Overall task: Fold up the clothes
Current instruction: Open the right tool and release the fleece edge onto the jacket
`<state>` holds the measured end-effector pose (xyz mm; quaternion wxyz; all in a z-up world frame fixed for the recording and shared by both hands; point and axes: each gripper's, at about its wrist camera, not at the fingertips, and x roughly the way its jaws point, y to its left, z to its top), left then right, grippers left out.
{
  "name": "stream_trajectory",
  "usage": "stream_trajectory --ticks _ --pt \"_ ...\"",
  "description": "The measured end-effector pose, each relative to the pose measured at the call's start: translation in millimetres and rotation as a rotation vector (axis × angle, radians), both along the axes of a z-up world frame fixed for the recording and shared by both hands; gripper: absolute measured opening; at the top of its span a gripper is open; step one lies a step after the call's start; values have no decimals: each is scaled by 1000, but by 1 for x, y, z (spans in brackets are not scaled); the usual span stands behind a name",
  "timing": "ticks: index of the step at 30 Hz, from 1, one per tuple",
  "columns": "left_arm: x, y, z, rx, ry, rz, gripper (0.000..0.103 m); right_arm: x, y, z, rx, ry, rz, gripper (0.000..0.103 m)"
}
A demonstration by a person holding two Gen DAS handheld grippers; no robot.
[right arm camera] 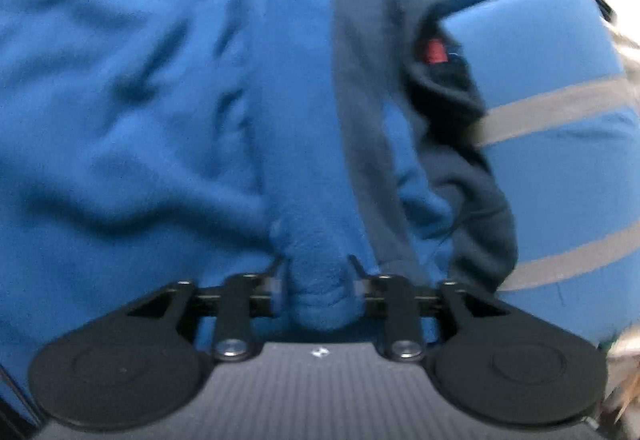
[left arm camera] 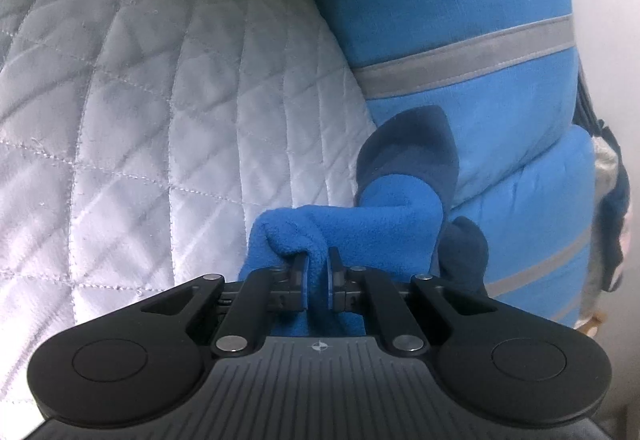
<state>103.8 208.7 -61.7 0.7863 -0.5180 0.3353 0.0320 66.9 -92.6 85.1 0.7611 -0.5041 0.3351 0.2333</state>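
left wrist view: left gripper (left arm camera: 319, 264) pinched tight on a fold of blue fleece garment (left arm camera: 360, 217), above quilted grey bedspread (left arm camera: 160, 99), beside light blue cushion (left arm camera: 480, 99). right wrist view: right gripper (right arm camera: 318, 276) partway open, thick fleece roll between jaws, contact with pads unclear through blur.

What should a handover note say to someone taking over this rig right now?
Left gripper: shut on a bunched fold of the blue fleece, held over the quilt.
Right gripper: jaws partly open, a thick roll of the fleece between them; the blurred view does not show whether the pads press on it.
The fleece, blue with dark trim, lies rumpled against the blue cushion with grey stripes.
Done: both ends taken up. Left: no neat fold shows yet; probably spread it flat, then fold.
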Motion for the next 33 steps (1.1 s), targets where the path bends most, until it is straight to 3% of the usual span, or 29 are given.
stream_trajectory --ticks 1,3,6,9,17,18,19,22,29,31,33 --pt "0 1 -1 -5 -2 -2 8 -5 4 9 59 -7 9 80" --pt "-1 4 -4 -21 -4 0 9 -15 15 33 222 2 52 83" --pt "-4 4 -4 -45 1 10 10 -1 33 55 462 68 13 79" --pt "-9 4 -3 -64 17 13 10 37 51 58 630 126 -70 64" --pt "-15 4 7 -36 29 -22 11 132 87 9 636 142 -181 60" --pt "-16 4 9 -29 30 -25 11 139 88 3 632 139 -202 51" --pt "-17 4 10 -30 31 -24 11 145 89 -3 630 139 -223 25" --pt "-21 3 15 -28 40 -20 11 155 88 -9 640 151 -258 15" --pt "-35 -1 40 41 -11 54 11 160 88 -1 629 86 -266 13" --pt "-36 -6 46 51 -48 30 12 165 85 2 646 90 -285 12" --pt "-37 -13 50 45 -78 -7 18 170 86 0 642 102 -291 12"
